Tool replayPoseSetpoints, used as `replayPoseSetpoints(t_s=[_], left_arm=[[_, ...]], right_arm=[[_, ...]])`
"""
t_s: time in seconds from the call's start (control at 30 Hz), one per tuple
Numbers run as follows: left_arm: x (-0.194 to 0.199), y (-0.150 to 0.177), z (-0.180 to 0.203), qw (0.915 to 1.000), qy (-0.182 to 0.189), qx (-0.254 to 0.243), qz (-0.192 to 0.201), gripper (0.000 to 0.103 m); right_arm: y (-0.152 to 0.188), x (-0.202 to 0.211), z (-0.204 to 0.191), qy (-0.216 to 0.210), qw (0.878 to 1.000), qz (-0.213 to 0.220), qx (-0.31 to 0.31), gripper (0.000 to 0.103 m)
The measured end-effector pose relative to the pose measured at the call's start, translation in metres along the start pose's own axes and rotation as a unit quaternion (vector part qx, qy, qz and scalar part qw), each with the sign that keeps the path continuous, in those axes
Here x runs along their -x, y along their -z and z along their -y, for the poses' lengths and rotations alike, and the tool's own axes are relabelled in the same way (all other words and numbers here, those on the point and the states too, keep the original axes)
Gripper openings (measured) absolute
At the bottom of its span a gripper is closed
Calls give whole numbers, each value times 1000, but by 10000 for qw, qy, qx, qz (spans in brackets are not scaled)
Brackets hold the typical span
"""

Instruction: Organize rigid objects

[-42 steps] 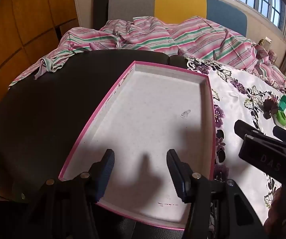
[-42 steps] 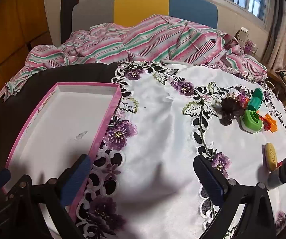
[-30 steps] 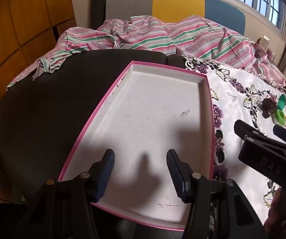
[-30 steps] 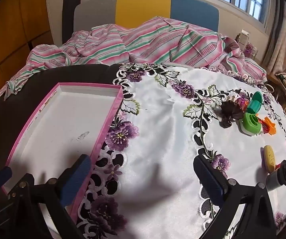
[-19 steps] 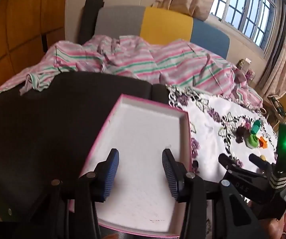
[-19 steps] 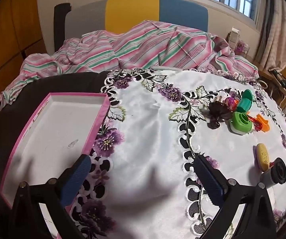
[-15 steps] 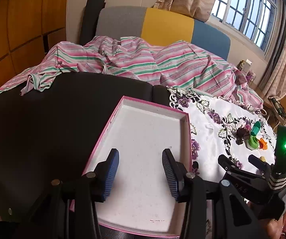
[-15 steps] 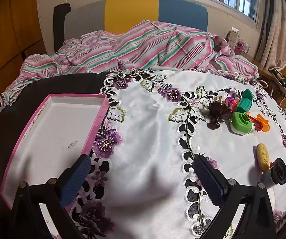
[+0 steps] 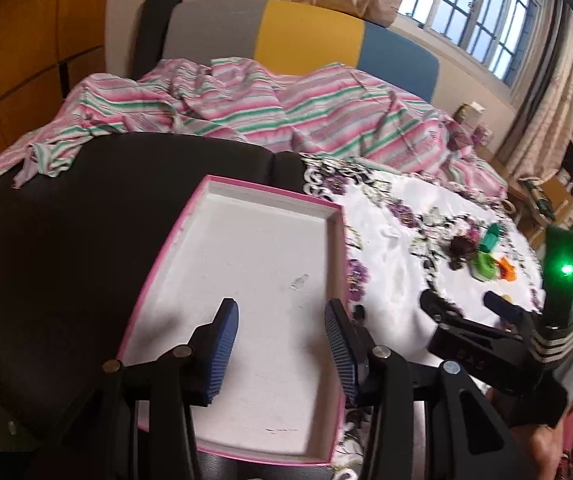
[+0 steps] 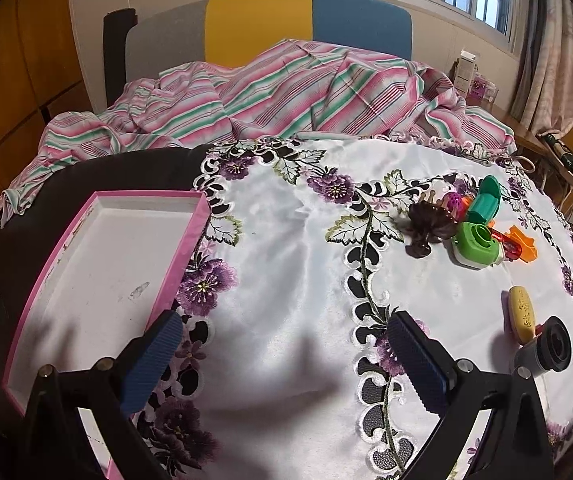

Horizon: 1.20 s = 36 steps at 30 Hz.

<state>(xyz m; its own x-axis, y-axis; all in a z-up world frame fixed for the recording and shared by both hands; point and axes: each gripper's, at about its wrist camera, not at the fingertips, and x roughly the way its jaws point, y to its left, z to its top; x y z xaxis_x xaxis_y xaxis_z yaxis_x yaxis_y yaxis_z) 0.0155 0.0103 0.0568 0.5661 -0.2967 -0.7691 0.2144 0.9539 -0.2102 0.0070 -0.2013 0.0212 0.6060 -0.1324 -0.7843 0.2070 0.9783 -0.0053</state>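
Now, left wrist view: left gripper (image 9: pixel 282 344) has lifted and narrowed its jaws partway, nothing between them; empty pink-rimmed tray (image 9: pixel 166 248) below, now looking smaller.
Right wrist view: right gripper (image 10: pixel 286 360) wide open, holding nothing, over the floral tablecloth (image 10: pixel 306 272).
Objects: small toys (image 10: pixel 474 244) at two o'clock; yellow sponge (image 10: pixel 522 312), black cylinder (image 10: pixel 546 348) at three o'clock.
Meaning: tray set down; sorting likely next.

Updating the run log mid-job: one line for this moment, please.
left claw: open, over pink tray | right claw: open, over tablecloth | toys: unsorted | tray: nothing inside
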Motion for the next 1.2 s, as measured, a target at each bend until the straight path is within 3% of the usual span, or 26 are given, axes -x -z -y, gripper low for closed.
replayPoseSetpoints(t_s=[0.13, 0.27, 0.33, 0.43, 0.53, 0.6, 0.73, 0.9, 1.0, 1.1, 1.2], left_arm=[[-11, -3, -4, 9955, 814, 159, -454, 45], [-24, -2, -11, 9841, 1532, 484, -762, 43], [-26, 0, -18, 9736, 1970, 848, -781, 43], [-31, 5, -32, 9486, 2631, 1556, -814, 43], [-33, 6, -41, 9351, 2826, 1986, -795, 43], [-33, 6, -47, 9321, 2840, 2119, -755, 43], [-33, 4, -49, 9356, 2806, 2035, -678, 42], [-36, 4, -51, 9289, 2933, 2166, -644, 42], [-36, 5, -51, 9315, 2857, 2160, -636, 41], [-35, 4, -48, 9456, 2508, 1980, -611, 41], [-30, 4, -38, 9710, 1749, 1563, -461, 41]], right_arm=[[2, 0, 5, 36, 10000, -75, -39, 103], [5, 2, 15, 50, 9998, -72, -162, 103], [5, 2, 19, 48, 9997, -96, -203, 103], [5, 3, 25, 74, 9996, -79, -255, 103], [5, 3, 30, 89, 9995, -78, -292, 103], [5, 2, 32, 84, 9995, -100, -300, 103], [7, 1, 34, 96, 9994, -95, -304, 103], [8, -2, 34, 72, 9994, -148, -299, 103], [9, -2, 32, 70, 9995, -158, -273, 103], [10, -1, 33, 58, 9996, -151, -250, 103], [9, 0, 34, 51, 9996, -145, -257, 103]])
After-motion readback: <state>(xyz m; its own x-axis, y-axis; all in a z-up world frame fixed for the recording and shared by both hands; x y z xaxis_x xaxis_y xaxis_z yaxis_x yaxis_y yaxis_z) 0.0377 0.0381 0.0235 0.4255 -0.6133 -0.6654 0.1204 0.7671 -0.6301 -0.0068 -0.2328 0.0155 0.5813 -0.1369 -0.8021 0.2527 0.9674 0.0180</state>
